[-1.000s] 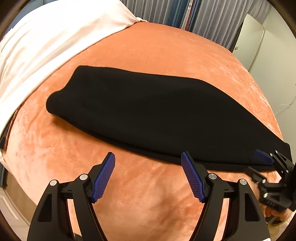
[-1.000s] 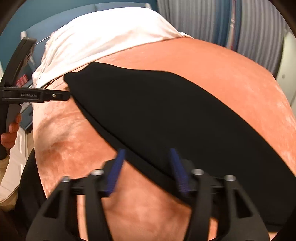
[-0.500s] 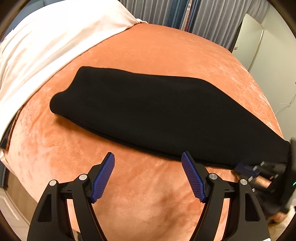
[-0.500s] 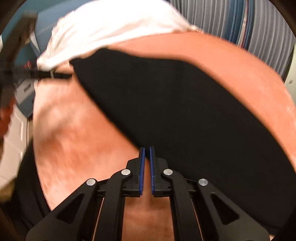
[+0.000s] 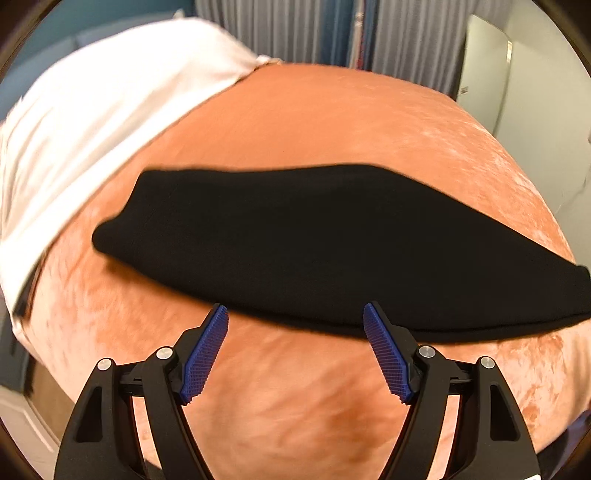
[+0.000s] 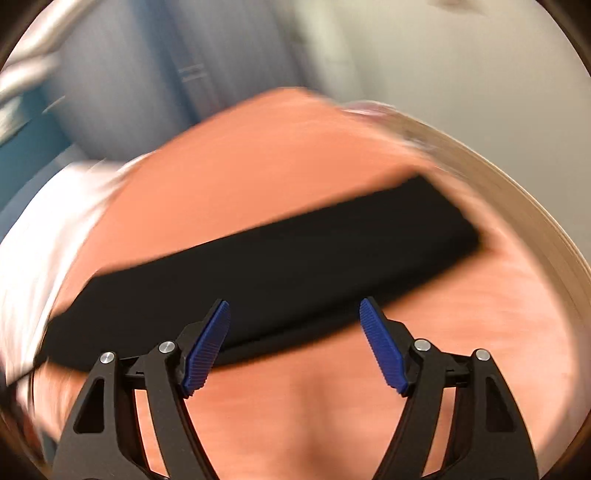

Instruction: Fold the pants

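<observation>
The black pants (image 5: 332,243) lie folded lengthwise as a long strip across the orange bedspread (image 5: 332,122). My left gripper (image 5: 295,321) is open and empty, its blue fingertips just short of the strip's near edge. In the blurred right wrist view the pants (image 6: 295,258) run from lower left to upper right. My right gripper (image 6: 295,314) is open and empty, its tips over the strip's near edge.
A white sheet (image 5: 92,122) covers the bed's far left end. Grey curtains (image 5: 295,33) and a white door (image 5: 487,74) stand behind the bed. The bed's right edge (image 6: 546,229) drops to a pale floor.
My right gripper was shut half a second ago and is now open; it has swung fast to a new angle, blurring its view. My left gripper has moved slightly closer to the pants.
</observation>
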